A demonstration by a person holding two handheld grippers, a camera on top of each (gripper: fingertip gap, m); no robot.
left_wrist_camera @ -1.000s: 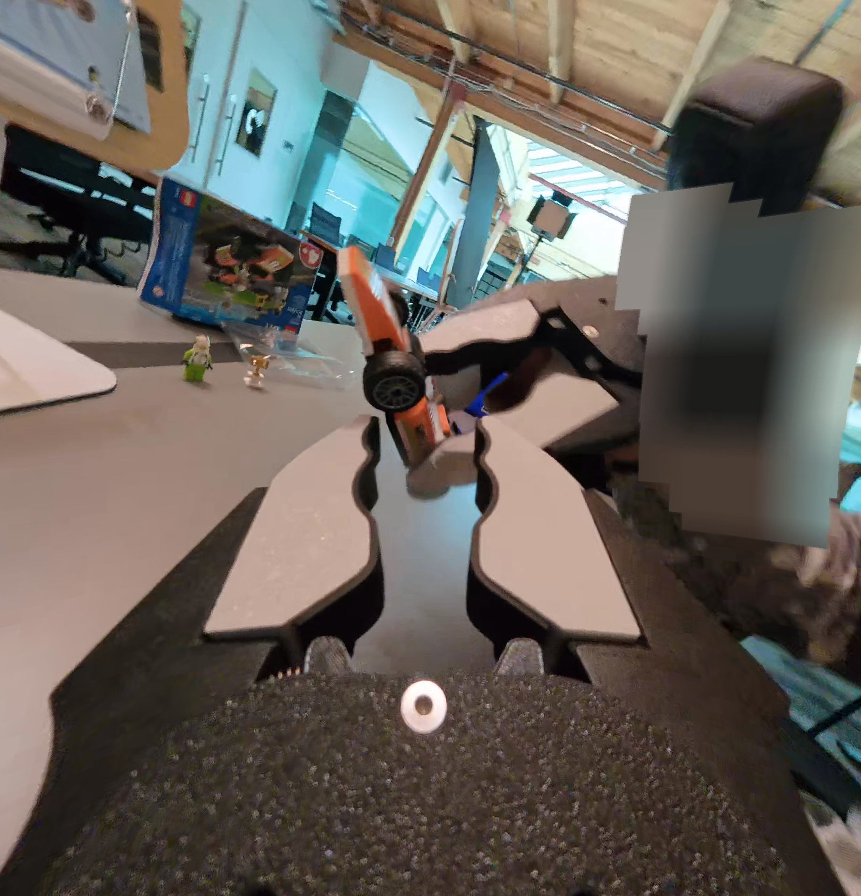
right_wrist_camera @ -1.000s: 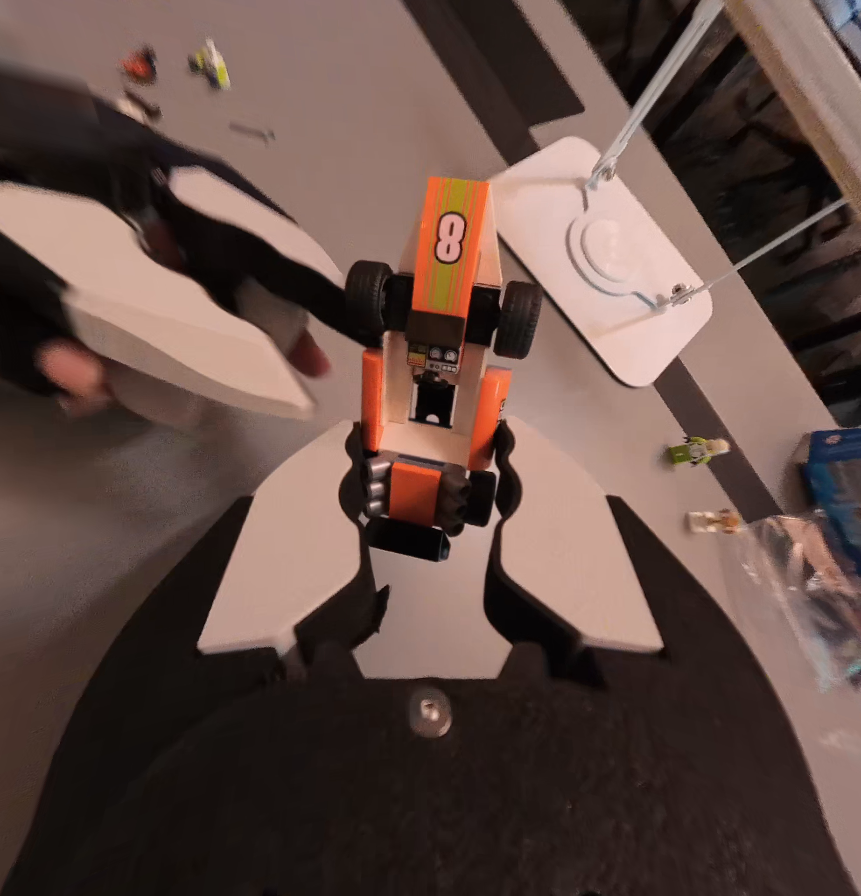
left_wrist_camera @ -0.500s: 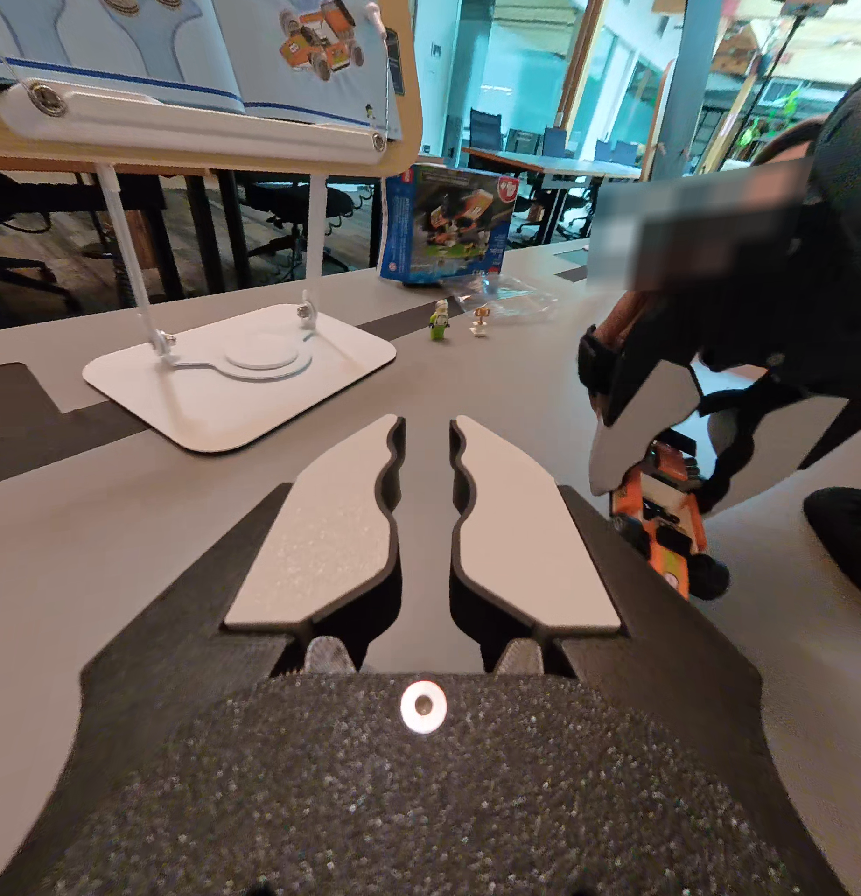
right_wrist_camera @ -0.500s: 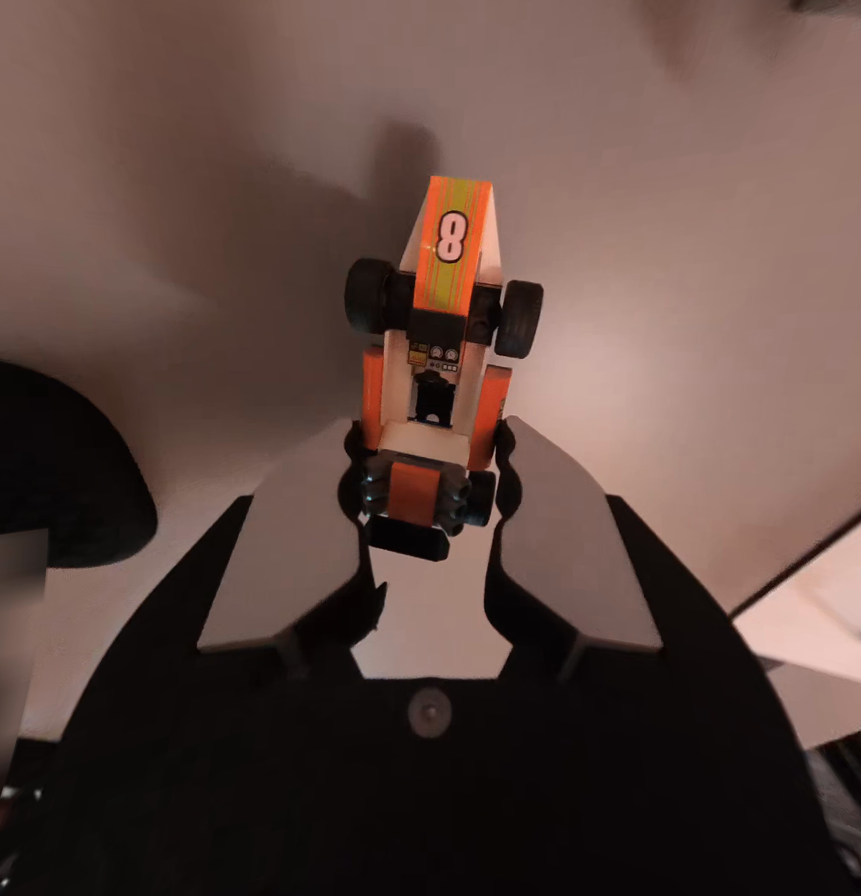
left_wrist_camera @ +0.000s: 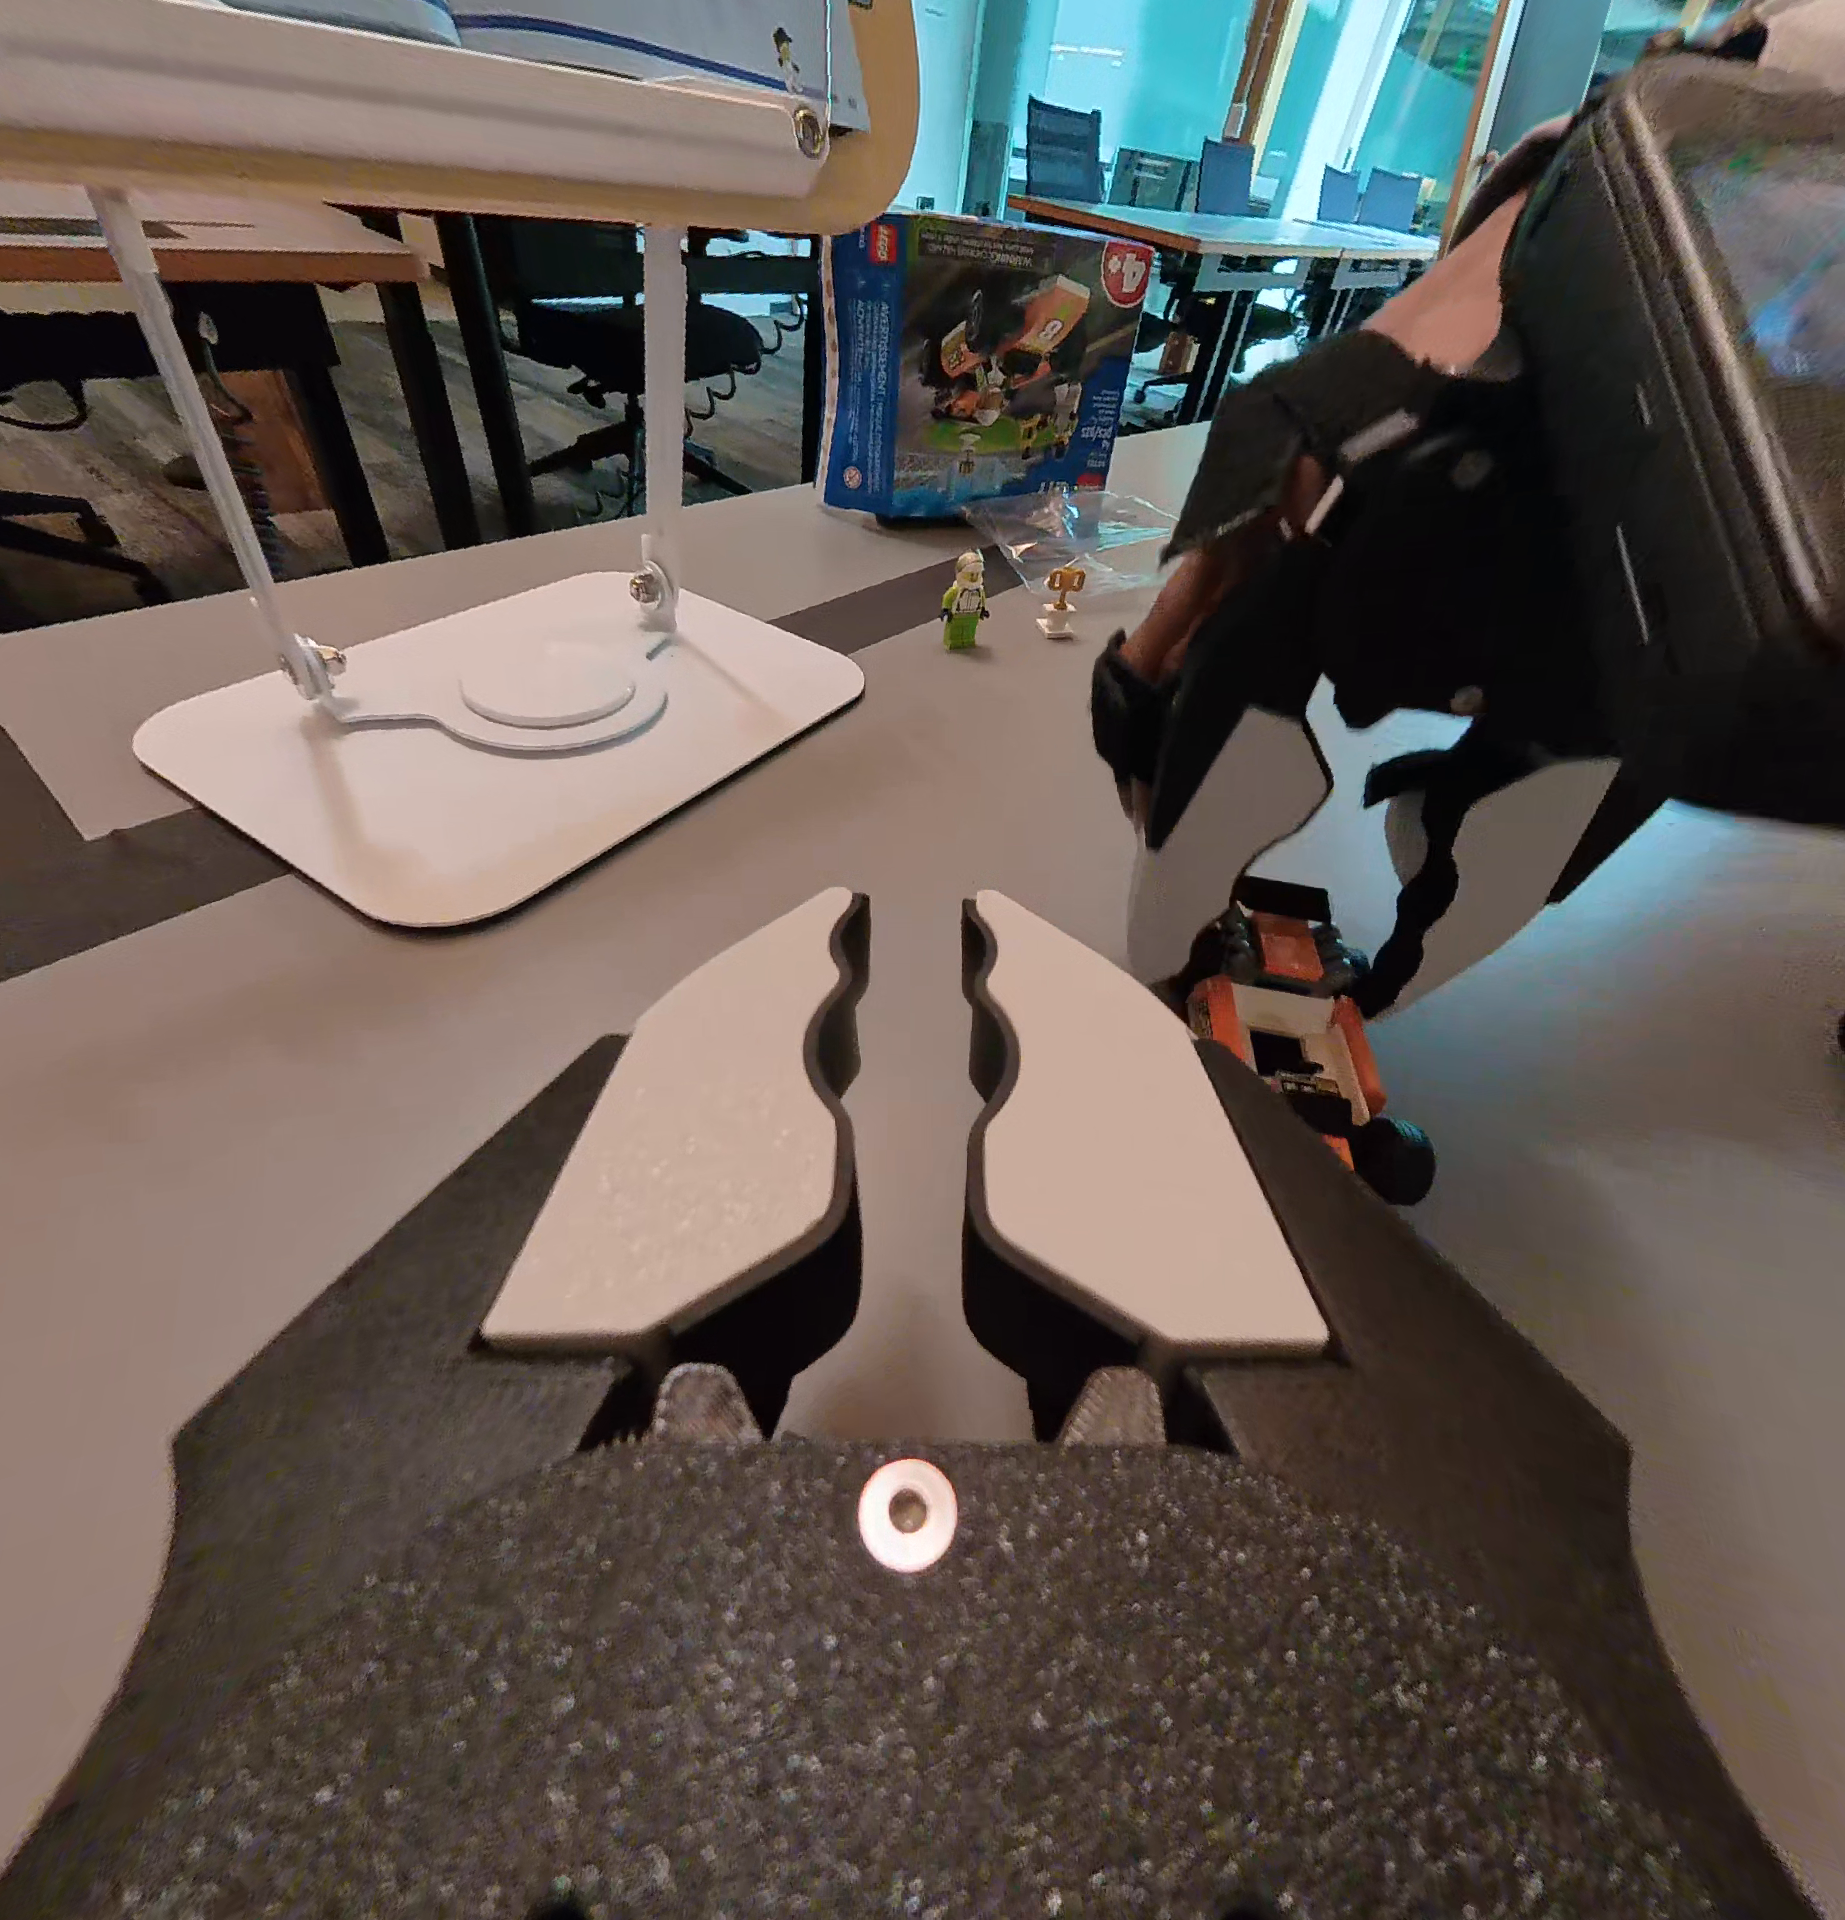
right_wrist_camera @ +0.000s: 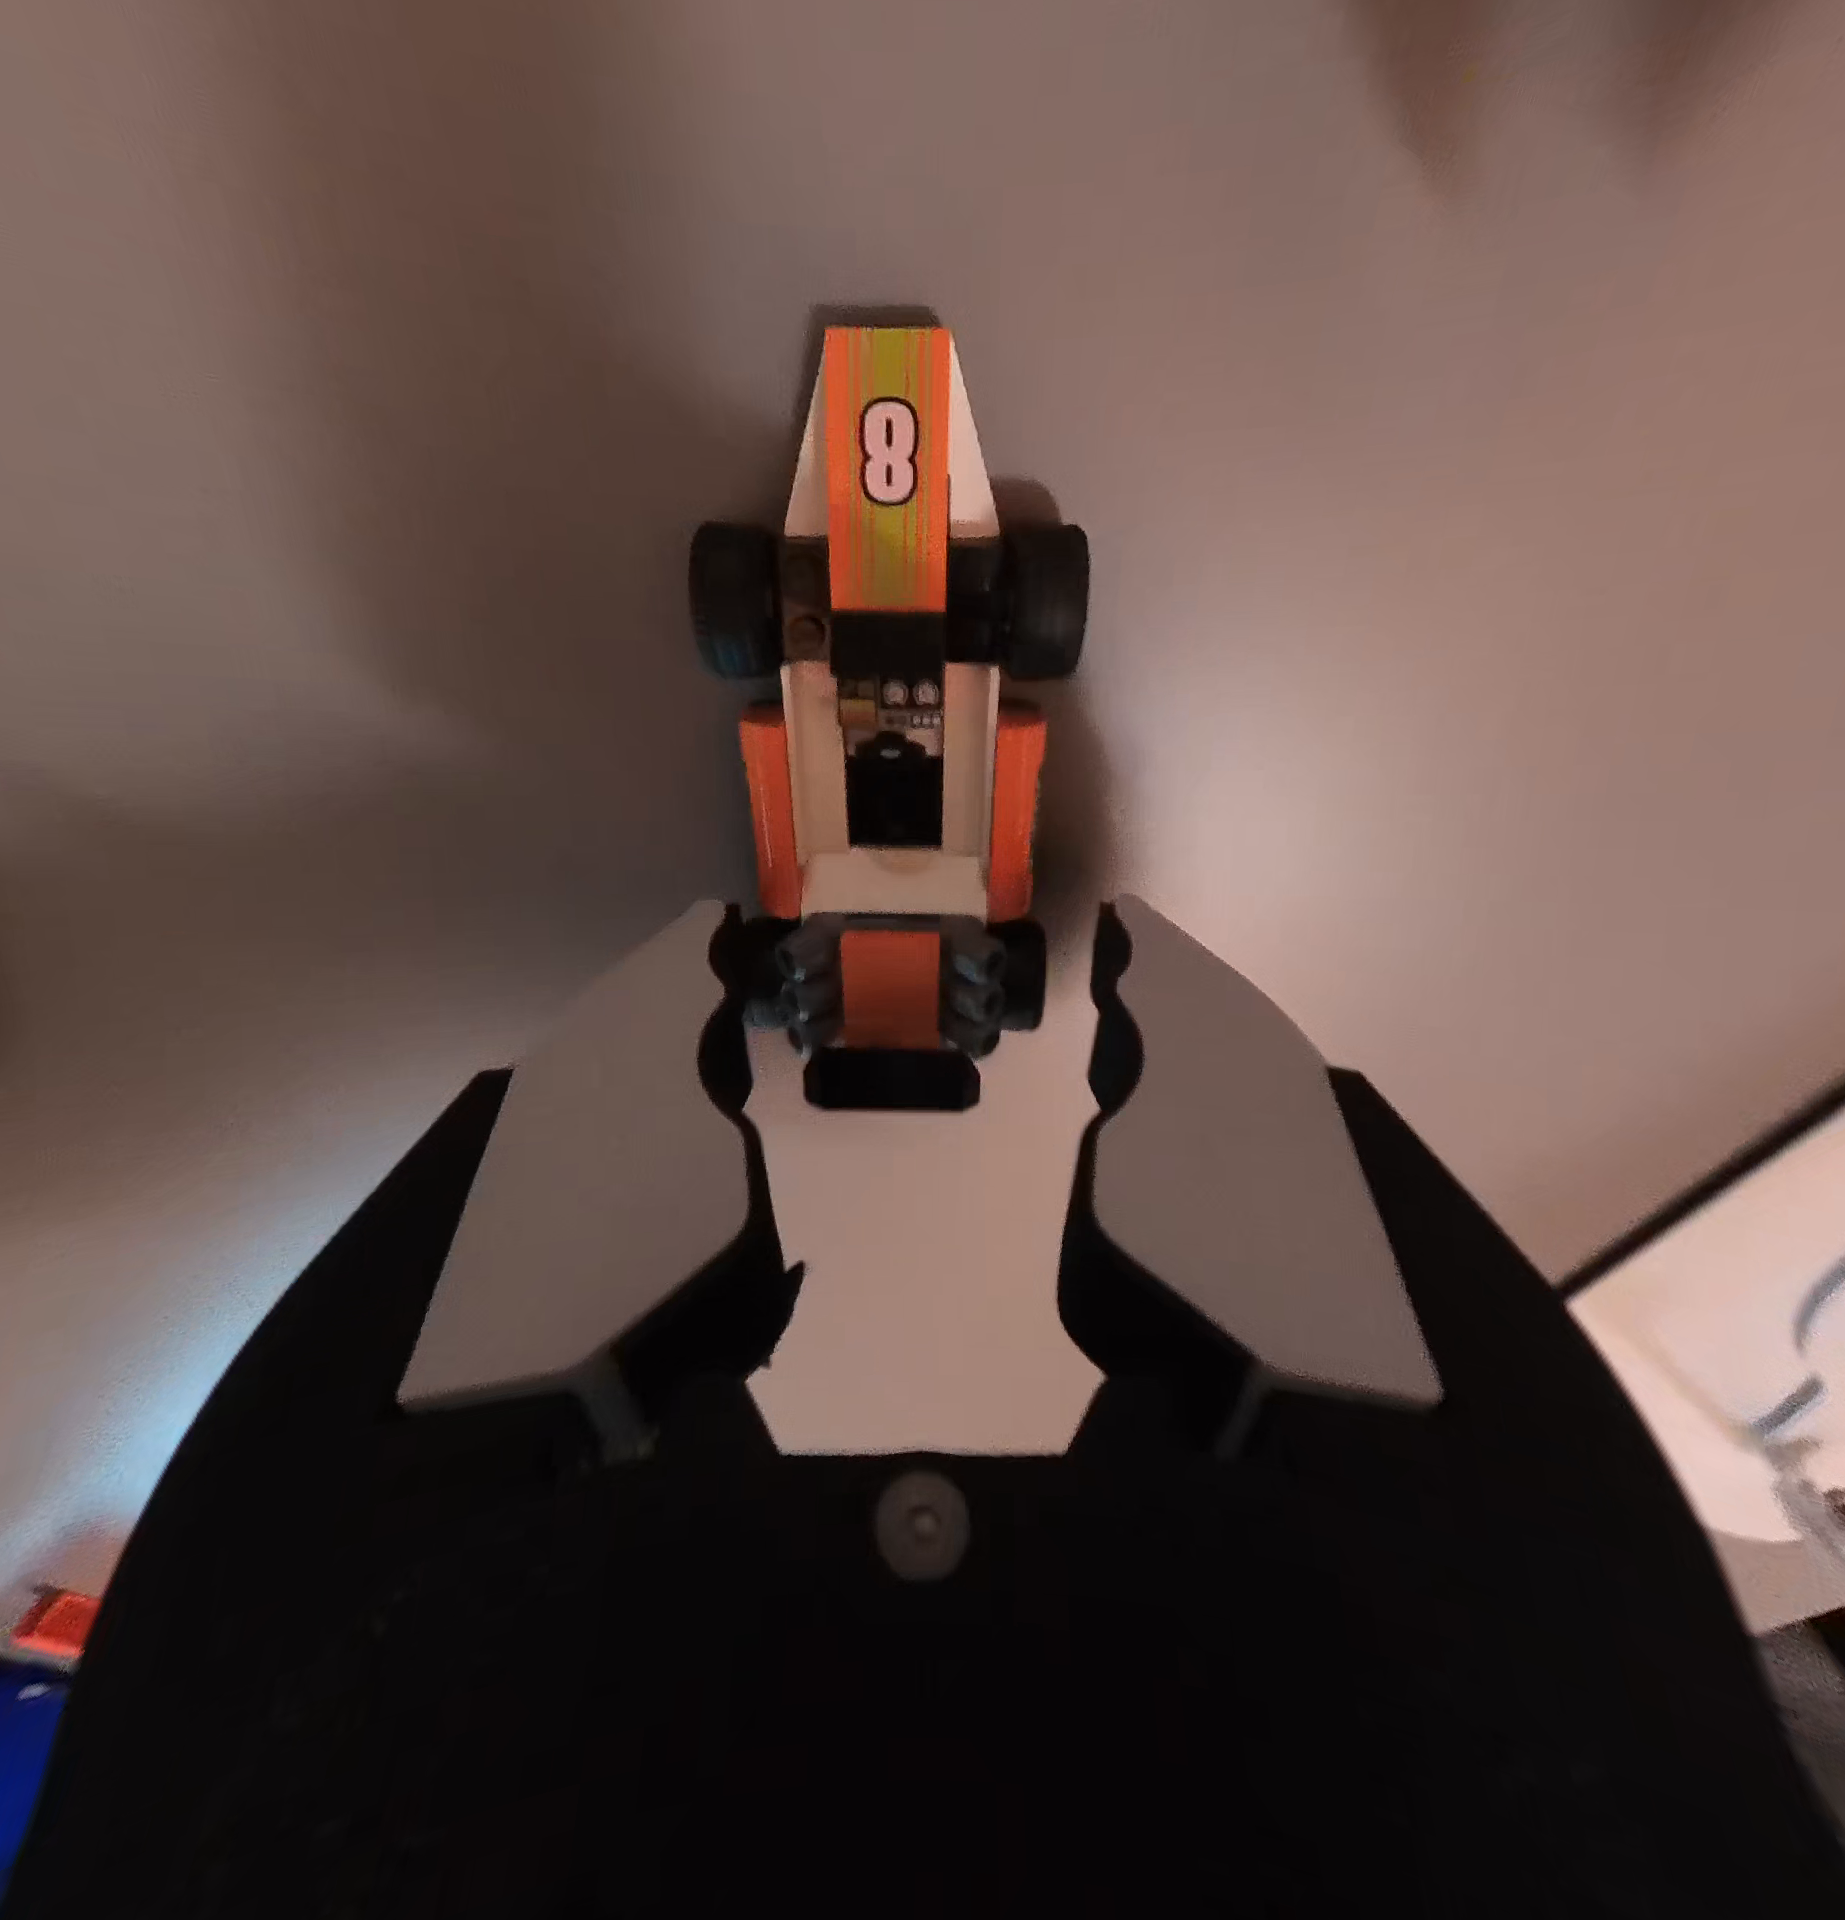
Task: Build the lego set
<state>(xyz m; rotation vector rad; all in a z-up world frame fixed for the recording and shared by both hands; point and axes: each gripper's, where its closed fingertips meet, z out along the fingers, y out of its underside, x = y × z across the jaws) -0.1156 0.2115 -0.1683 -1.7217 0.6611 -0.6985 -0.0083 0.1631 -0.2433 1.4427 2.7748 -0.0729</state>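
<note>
Two wheels show at the front of the small orange-and-white brick racing car (right_wrist_camera: 892,707), which appears to sit on the grey table (left_wrist_camera: 274,1091) with its nose pointing away from the right gripper (right_wrist_camera: 913,966). That gripper's pale fingers (right_wrist_camera: 627,1143) are spread, flanking the car's rear engine block with a visible gap on the right side; on the left the finger looks very close, and contact cannot be ruled out. The step looks like setting the car down and letting go. To do it well, I would check that every wheel bears on the table, widen the spread evenly, then draw straight back along the car's axis so neither finger clips the rear exhausts or drags the model sideways.

Just to the car's side, the left gripper (left_wrist_camera: 913,935) hovers low over the table, its fingers nearly together with a narrow slit between, pinching nothing. Farther off stand a green-legged minifigure (left_wrist_camera: 966,603), a small gold trophy piece (left_wrist_camera: 1061,601), a clear plastic bag (left_wrist_camera: 1084,530), the blue set box (left_wrist_camera: 975,364) and the white stand base (left_wrist_camera: 502,748).
</note>
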